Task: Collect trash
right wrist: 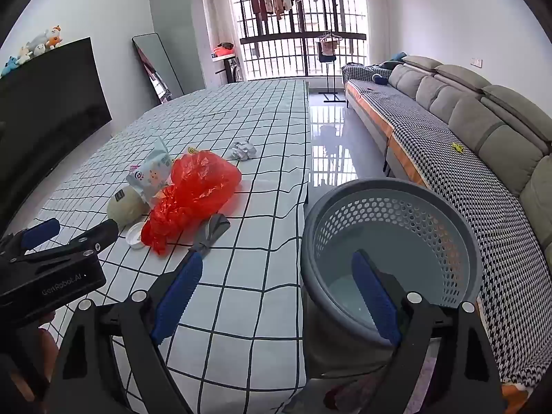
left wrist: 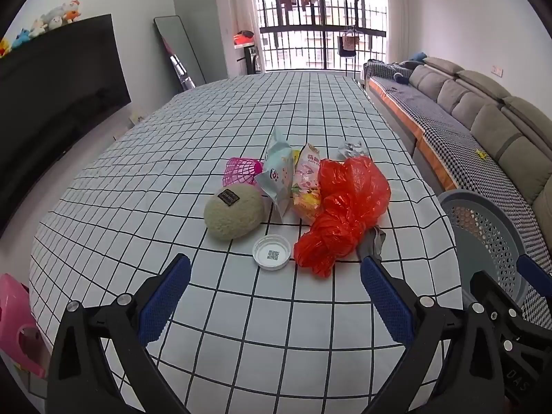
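Both the left gripper (left wrist: 276, 289) and the right gripper (right wrist: 276, 296) are held spread and empty. Nothing is seen in the grey basket (right wrist: 445, 207); the trash pile (left wrist: 345, 203) on the table (left wrist: 241, 310), just left of it, remains uncollected.

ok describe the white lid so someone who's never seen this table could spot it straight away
On the checked tablecloth there is one cluster of trash. At its near edge, between the beige foam ball and the red plastic bag, lies the white lid. It alone is flat, round and white, with a small square code inside.
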A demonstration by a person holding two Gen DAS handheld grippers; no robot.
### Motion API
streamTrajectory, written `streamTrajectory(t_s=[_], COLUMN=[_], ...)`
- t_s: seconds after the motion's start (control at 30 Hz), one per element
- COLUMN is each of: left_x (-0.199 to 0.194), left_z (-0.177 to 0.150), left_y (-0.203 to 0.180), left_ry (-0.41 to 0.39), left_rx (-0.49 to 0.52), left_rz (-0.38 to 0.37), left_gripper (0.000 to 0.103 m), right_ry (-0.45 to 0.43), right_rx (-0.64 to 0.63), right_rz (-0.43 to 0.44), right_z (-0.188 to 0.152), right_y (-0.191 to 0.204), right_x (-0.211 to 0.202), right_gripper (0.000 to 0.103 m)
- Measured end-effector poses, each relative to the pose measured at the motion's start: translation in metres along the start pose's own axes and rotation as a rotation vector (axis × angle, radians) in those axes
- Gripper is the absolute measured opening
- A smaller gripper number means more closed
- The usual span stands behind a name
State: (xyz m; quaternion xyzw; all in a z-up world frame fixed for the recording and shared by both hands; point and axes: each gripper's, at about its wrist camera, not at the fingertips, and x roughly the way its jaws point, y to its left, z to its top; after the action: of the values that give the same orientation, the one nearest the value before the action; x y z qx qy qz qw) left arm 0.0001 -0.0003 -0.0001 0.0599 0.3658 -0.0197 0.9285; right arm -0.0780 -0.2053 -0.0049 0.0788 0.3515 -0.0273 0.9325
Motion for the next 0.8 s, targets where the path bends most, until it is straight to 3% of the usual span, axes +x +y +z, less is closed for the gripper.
streamTrajectory(t_s=[0.8], left_x=[-0.006], left_z=[0.001], left_y=[0.001], left_ry=[-0.026], left_rx=[-0.006], left_rz=[-0.006], left_gripper=[0.097], right_ry=[-0.022], right_rx=[0.015], right_rz=[-0.003], right_z=[0.001], right_y=[-0.005], right_x=[-0.011], right_gripper=[0.084])
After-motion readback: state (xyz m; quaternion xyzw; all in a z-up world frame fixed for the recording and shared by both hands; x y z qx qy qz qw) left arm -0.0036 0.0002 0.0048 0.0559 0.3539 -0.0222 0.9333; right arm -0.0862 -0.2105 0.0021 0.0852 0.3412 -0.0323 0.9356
